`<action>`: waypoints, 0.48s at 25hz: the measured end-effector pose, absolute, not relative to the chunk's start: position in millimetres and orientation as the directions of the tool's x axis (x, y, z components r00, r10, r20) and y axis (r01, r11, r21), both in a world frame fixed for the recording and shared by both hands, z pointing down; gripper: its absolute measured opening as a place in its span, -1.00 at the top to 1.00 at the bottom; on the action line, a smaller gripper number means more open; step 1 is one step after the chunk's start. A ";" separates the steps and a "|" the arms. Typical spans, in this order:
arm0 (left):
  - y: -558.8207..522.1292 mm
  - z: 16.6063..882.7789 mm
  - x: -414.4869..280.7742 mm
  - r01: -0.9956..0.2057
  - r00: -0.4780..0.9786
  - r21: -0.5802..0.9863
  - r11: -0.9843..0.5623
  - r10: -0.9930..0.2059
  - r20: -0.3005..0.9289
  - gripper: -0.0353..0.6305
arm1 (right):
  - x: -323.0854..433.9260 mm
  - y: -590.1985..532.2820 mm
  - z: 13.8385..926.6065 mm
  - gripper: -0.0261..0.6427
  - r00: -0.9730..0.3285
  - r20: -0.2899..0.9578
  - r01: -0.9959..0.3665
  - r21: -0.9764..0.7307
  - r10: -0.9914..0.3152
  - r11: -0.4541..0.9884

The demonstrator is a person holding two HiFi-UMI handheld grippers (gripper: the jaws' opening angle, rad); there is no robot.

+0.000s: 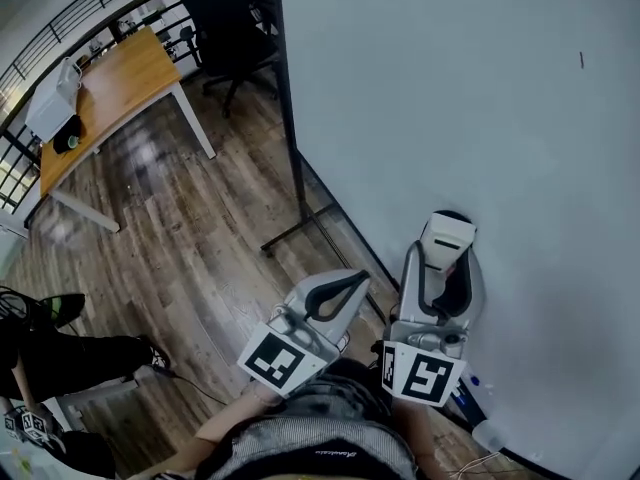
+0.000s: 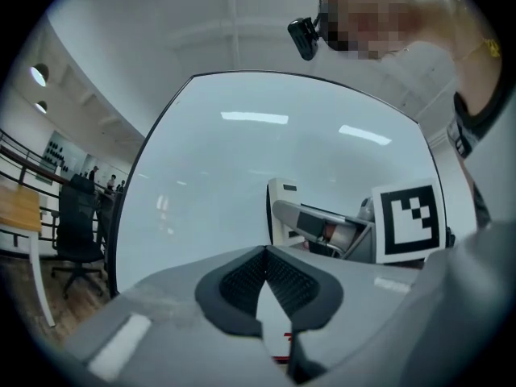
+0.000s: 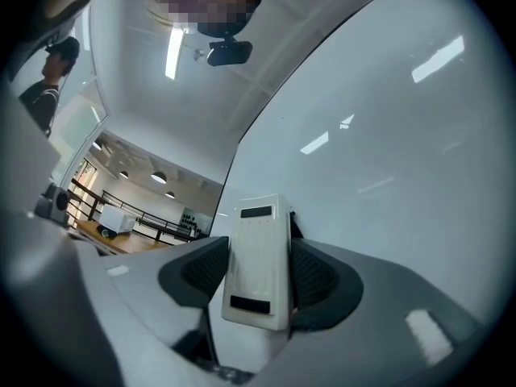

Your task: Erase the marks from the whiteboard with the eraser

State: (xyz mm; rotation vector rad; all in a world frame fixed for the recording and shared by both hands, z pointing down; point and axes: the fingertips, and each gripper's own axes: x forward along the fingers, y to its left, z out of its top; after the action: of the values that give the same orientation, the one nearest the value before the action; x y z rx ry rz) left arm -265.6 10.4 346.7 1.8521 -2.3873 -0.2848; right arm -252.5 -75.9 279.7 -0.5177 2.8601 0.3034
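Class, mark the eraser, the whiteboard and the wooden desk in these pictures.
Eraser (image 3: 258, 264): right gripper view, on its white back between the jaws.
Whiteboard (image 1: 450, 98): head view, on its bare surface.
Desk (image 1: 125, 78): head view, on its wooden top.

This is an open-plan office. A large glossy white whiteboard (image 1: 450, 98) stands in a black metal floor frame (image 1: 296, 168) on a floor of brown wood-look planks (image 1: 190, 248). Beyond it is a desk with an orange-brown wooden tabletop (image 1: 120, 78) on white legs, carrying a white boxy device (image 1: 50, 103). A black swivel office chair on castors (image 1: 225, 28) stands just beside the desk. A black railing of horizontal bars (image 1: 60, 33) runs behind the desk. The right gripper view shows a high white ceiling with a long strip light (image 3: 173, 51) and round lamps (image 3: 159, 178). The left gripper view shows small, distant figures of people (image 2: 105, 182).
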 end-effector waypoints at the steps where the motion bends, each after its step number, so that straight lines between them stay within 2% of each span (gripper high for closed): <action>1: 12.0 347.0 -270.7 -0.943 -0.266 0.213 0.255 -0.964 -0.026 0.88 | -257.4 -75.1 279.1 0.19 -0.915 -0.249 -0.363 0.164 -0.318 0.917; 5: 18.6 346.8 -293.1 -0.935 -0.297 0.209 0.286 -0.954 -0.027 0.88 | -273.8 -71.7 278.3 0.19 -0.914 -0.243 -0.371 0.175 -0.326 0.912; 12: 26.7 355.6 -327.5 -0.945 -0.250 0.222 0.240 -0.968 -0.016 0.88 | -306.0 -63.3 286.1 0.19 -0.899 -0.242 -0.411 0.184 -0.364 0.893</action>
State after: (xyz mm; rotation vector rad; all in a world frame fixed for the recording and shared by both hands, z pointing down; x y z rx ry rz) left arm -327.5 26.7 355.6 1.8424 -2.3731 -0.2815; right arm -306.0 -63.3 286.1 -0.5911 2.8584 0.3424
